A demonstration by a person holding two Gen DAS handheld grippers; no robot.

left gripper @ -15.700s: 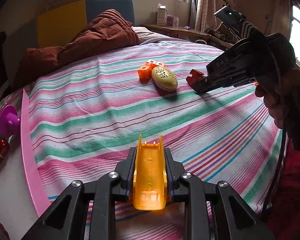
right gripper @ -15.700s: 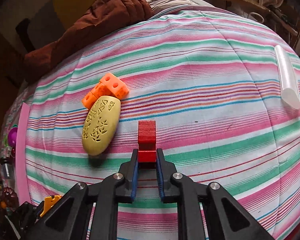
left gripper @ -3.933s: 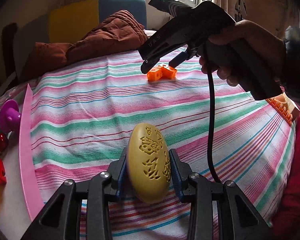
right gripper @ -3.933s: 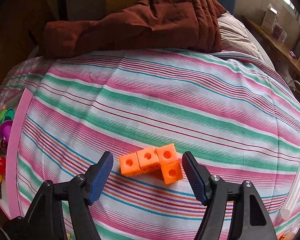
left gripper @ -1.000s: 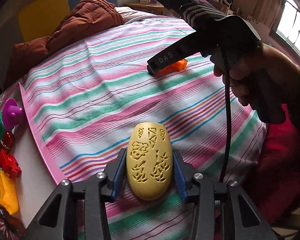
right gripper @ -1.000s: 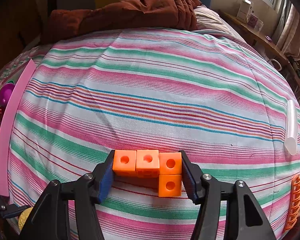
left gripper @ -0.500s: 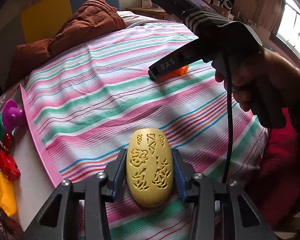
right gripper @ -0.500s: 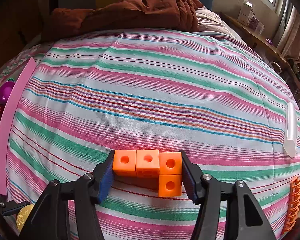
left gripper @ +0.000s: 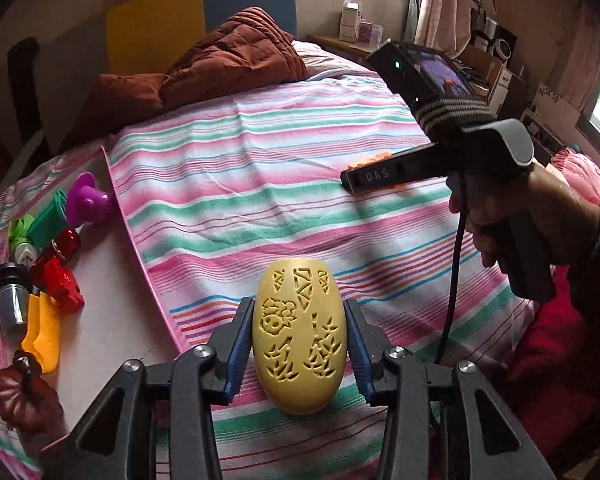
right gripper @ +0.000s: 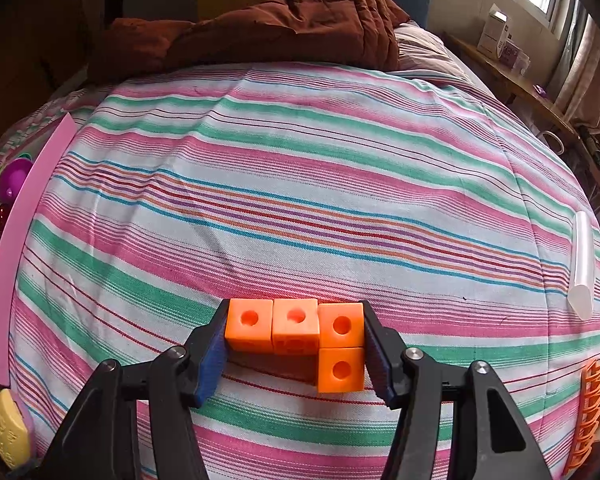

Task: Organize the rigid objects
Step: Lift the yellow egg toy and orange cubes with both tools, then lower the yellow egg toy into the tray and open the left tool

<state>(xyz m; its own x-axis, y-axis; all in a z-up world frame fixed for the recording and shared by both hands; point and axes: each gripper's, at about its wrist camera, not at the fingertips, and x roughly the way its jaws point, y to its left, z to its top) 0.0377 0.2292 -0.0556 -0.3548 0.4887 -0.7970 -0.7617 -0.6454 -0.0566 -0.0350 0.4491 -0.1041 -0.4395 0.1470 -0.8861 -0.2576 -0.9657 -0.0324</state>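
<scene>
My left gripper [left gripper: 299, 344] is shut on a yellow carved egg-shaped object [left gripper: 299, 336] and holds it above the striped bed near the pink-edged white tray [left gripper: 112, 276]. The egg also shows at the lower left of the right wrist view [right gripper: 10, 428]. My right gripper [right gripper: 296, 344] is shut on an L-shaped piece of joined orange cubes [right gripper: 300, 326] just above the bedspread. In the left wrist view the right gripper [left gripper: 384, 176] hovers at the right with the orange cubes [left gripper: 374, 159] partly hidden behind it.
The tray holds several toys: a purple piece [left gripper: 86, 200], a red block [left gripper: 62, 282], a yellow piece [left gripper: 44, 330], a brown pumpkin [left gripper: 22, 398]. A clear tube [right gripper: 582, 264] and an orange comb-like piece [right gripper: 586, 412] lie at the bed's right. A brown quilt [right gripper: 284, 20] lies at the back.
My left gripper has swung left with the egg, bringing the tray and its toys closer into view. My right gripper still holds the orange cubes, barely moved.
</scene>
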